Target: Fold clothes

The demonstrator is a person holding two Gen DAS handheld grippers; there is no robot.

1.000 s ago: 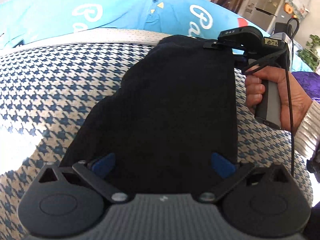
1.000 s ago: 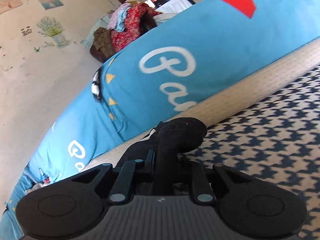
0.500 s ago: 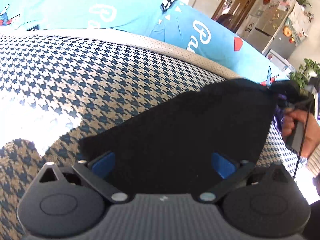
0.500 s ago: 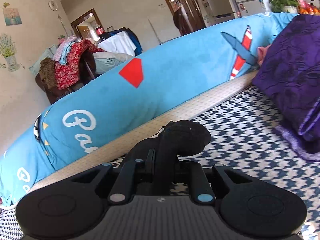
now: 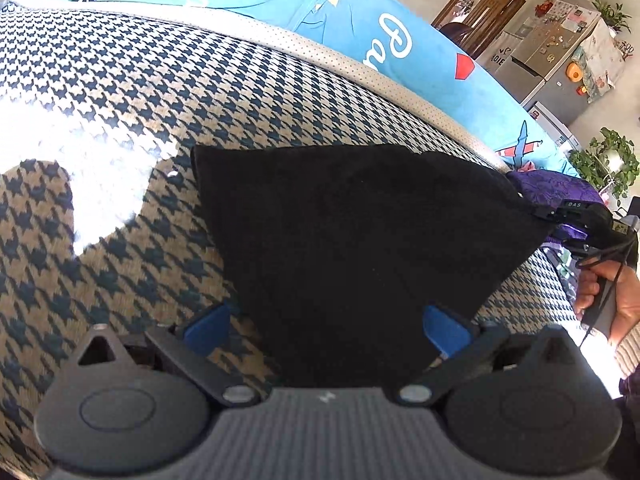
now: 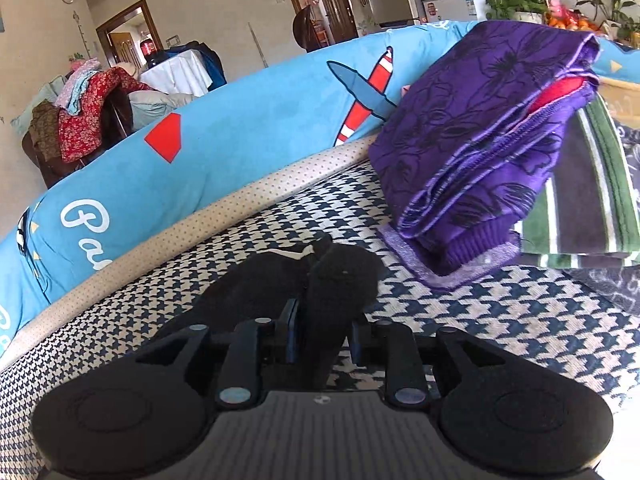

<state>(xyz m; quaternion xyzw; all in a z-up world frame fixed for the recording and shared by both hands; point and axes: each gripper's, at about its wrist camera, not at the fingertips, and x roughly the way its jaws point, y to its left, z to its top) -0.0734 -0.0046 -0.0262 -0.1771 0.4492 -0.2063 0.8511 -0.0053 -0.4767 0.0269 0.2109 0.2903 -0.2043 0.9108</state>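
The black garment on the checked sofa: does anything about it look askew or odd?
The black garment lies askew, one corner drawn out to a point at the right gripper, whose jaws are opening with cloth between them. Nothing looks damaged.

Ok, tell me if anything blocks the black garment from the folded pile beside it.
Nothing visible does. Only bare checked cushion lies between the black garment and the purple folded clothes. The right gripper has the garment's corner between its opening jaws.
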